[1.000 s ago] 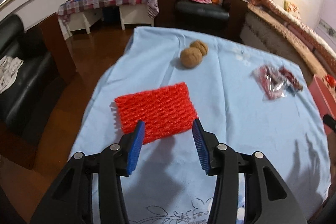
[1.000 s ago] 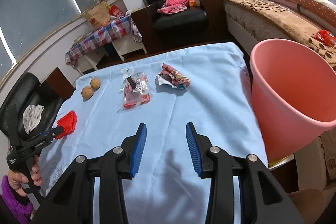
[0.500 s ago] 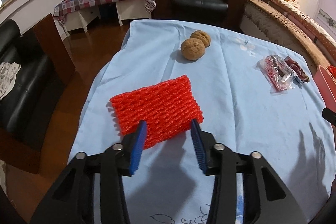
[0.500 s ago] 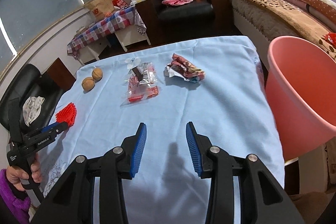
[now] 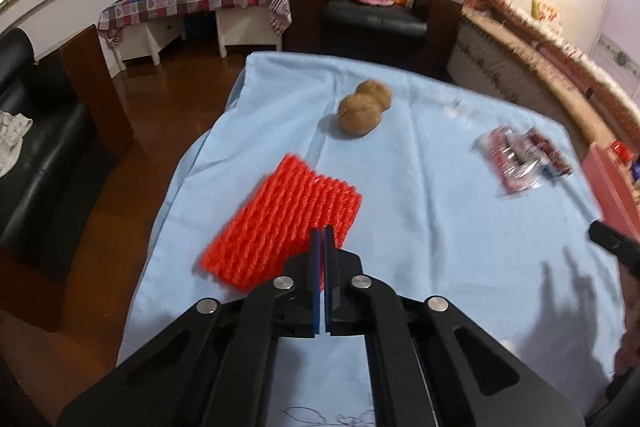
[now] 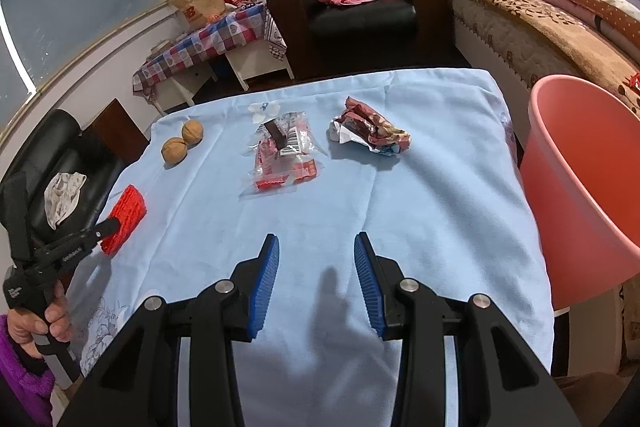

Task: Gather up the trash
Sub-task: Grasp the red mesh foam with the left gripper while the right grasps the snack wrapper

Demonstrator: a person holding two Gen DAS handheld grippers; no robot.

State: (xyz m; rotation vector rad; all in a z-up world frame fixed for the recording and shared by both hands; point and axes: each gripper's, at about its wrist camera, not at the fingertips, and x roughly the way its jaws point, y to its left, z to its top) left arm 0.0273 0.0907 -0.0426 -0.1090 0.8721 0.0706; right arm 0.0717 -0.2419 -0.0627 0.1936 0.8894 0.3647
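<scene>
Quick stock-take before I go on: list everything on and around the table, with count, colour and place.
foam net: 1, red, near-left table edge, pinched at its corner
walnuts: 2, brown, far left, touching
clear packet: 1, red sweets inside, table middle
crumpled wrapper: 1, dark red and patterned, far right
tablecloth: 1, light blue, covers table
bin: 1, pink, right of table
left gripper: shut on the net
right gripper: open, nothing between its fingers, above cloth

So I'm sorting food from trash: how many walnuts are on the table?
2. One walnut lies near the blue cloth's far left corner; the other walnut sits just behind it, touching. None seems hidden.
</scene>
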